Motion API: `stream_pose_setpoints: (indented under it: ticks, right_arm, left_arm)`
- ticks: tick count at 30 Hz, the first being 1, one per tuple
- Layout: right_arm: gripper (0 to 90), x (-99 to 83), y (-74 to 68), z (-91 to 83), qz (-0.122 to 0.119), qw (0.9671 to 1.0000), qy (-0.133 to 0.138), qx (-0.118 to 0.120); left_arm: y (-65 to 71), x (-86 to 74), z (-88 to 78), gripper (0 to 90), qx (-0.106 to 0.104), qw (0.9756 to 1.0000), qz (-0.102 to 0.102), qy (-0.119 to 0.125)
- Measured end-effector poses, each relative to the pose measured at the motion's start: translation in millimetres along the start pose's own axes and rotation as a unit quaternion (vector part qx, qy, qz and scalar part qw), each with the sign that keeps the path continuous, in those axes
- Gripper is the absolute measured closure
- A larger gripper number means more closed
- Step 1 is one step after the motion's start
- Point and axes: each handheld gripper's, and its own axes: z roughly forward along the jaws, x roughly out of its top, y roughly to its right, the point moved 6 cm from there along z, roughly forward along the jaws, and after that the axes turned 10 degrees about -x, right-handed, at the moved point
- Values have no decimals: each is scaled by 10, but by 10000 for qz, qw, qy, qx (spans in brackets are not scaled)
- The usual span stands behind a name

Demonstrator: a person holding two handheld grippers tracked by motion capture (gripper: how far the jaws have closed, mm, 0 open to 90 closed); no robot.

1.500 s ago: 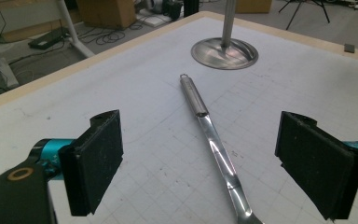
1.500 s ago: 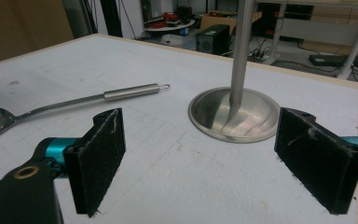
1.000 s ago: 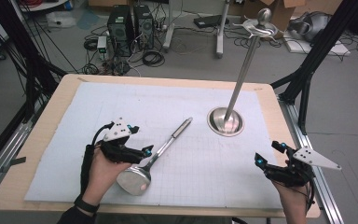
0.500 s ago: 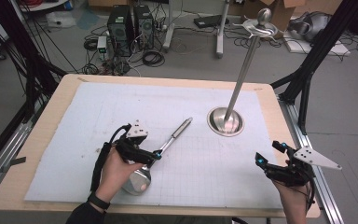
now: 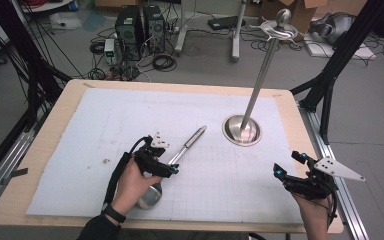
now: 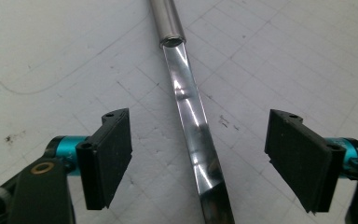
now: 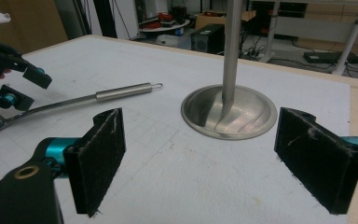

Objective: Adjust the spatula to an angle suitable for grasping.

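Note:
A steel ladle [image 5: 187,142] lies on the white mat, bowl toward the front edge and tubular handle pointing to the back right. My left gripper [image 5: 172,169] hovers low over its flat shiny stem [image 6: 191,116]. The jaws straddle the stem and have just been closing, but both pads still stand clear of the metal, so the left gripper [image 6: 199,126] is open. My right gripper [image 5: 289,164] rests near the front right corner, open with nothing between its pads [image 7: 98,158]. From there I see the ladle [image 7: 121,92] and the other gripper [image 7: 25,88] at far left.
A steel stand with a round dished base [image 5: 241,131] and a tall pole [image 5: 260,80] topped by hooks stands at the back right of the mat. The wooden table edge [image 5: 180,85] frames the mat. Cables and computer cases lie on the floor beyond.
My left hand has moved right and lower, from above the ladle's bowl to over its stem. The right hand has stayed put.

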Motion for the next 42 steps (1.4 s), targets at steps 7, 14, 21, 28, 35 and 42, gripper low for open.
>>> stream_pose_setpoints:
  ticks: [7, 14, 21, 28, 35, 42]
  right_arm:
    - [153, 1, 9, 0, 12, 10000, 15, 2]
    - [153, -5, 22, -2, 16, 10000, 4, -25]
    - [153, -8, 20, 2, 34, 10000, -8, -13]
    - [153, -7, 24, 2, 45, 10000, -9, -5]
    - [153, -8, 33, 12, 35, 10000, 11, -13]
    - [154, -9, 49, 0, 50, 10000, 10, -26]
  left_arm:
    - [9, -36, 67, 334, 6, 9996, -98, -246]
    - [2, -70, 122, 421, 70, 9987, -151, -476]
    - [-12, -77, 166, 450, 112, 9980, -255, -564]
    - [-15, -70, 183, 491, 211, 9972, -306, -652]
    - [24, -51, 202, 563, 265, 9968, -241, -718]
    - [11, -48, 200, 596, 287, 9963, -375, -713]
